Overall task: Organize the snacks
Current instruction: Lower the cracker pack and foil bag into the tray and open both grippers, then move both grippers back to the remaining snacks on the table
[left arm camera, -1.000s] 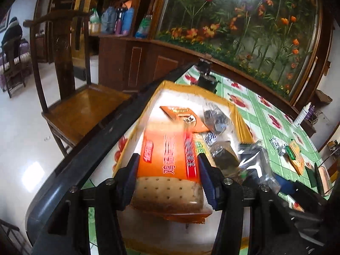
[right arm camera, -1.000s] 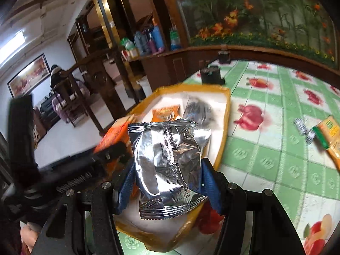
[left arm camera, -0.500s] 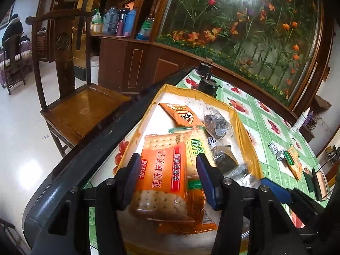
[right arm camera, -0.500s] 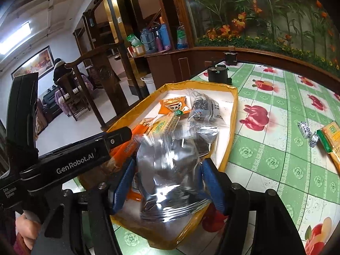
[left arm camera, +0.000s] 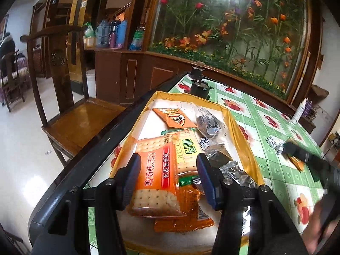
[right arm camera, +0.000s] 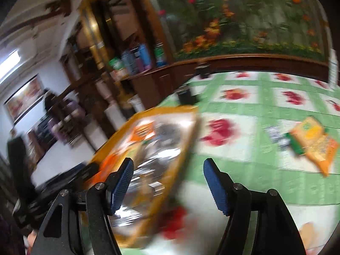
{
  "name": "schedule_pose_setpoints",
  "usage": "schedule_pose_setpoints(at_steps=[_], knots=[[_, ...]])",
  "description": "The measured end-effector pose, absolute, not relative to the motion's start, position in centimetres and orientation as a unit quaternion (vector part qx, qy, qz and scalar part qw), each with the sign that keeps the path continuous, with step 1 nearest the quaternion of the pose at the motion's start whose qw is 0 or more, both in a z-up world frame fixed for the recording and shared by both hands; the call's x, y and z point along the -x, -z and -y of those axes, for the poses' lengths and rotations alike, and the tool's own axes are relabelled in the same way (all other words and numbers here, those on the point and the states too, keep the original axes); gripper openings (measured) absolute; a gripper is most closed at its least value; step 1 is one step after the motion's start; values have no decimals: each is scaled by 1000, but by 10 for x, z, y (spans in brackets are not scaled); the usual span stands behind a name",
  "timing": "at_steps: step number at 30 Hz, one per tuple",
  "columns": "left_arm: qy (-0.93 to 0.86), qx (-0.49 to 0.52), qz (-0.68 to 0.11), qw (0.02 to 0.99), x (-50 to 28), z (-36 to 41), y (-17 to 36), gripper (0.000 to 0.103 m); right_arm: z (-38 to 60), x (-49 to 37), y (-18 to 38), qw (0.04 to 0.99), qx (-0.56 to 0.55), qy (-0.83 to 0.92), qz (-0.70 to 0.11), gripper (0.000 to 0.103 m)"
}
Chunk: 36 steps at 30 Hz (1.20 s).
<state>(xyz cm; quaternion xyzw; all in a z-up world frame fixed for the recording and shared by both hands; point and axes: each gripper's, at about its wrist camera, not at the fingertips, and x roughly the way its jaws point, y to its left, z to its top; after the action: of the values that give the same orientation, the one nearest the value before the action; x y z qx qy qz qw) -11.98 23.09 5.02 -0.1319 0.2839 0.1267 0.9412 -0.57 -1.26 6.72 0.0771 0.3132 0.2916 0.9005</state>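
Observation:
A yellow-rimmed tray (left arm camera: 243, 136) holds several snacks: an orange cracker pack (left arm camera: 156, 176), a green-labelled cracker pack (left arm camera: 188, 150), an orange packet (left arm camera: 173, 118) and a silver foil bag (left arm camera: 235, 173). My left gripper (left arm camera: 167, 180) is open above the near end of the tray, with the orange cracker pack lying loose between its fingers. My right gripper (right arm camera: 167, 188) is open and empty over the tray's right rim (right arm camera: 187, 144); its view is blurred. An orange and green snack packet (right arm camera: 312, 142) lies on the tablecloth at the right.
The table has a green checked cloth with red fruit prints (left arm camera: 274, 131) and a dark rounded edge (left arm camera: 89, 161). A small black object (left arm camera: 198, 86) stands beyond the tray. A wooden chair (left arm camera: 70, 114) stands left of the table. Small wrapped sweets (left arm camera: 274, 144) lie right of the tray.
My left gripper opened and left the orange cracker pack in the tray. My right gripper let the silver foil bag drop into the tray and swung to the right.

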Motion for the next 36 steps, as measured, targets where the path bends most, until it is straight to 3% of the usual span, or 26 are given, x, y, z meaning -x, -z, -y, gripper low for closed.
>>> schedule_pose_setpoints(at_steps=[5, 16, 20, 27, 32, 36], knots=[[-112, 107, -274, 949, 122, -219, -54, 60, 95, -33, -66, 913, -143, -200, -324, 73], [-74, 107, -266, 955, 123, -200, -76, 61, 236, -89, -43, 899, -222, -51, -374, 72], [-12, 100, -268, 958, 108, -162, -102, 70, 242, -124, -37, 892, -219, -60, -392, 72], [43, 80, -327, 941, 76, -99, -90, 70, 210, -163, -14, 872, -196, -130, -429, 72], [49, 61, -354, 932, 62, -82, -80, 70, 166, -134, -26, 834, -92, -291, -461, 74], [59, 68, -378, 921, 44, -76, -75, 71, 183, -129, -37, 841, -141, -277, -442, 74]])
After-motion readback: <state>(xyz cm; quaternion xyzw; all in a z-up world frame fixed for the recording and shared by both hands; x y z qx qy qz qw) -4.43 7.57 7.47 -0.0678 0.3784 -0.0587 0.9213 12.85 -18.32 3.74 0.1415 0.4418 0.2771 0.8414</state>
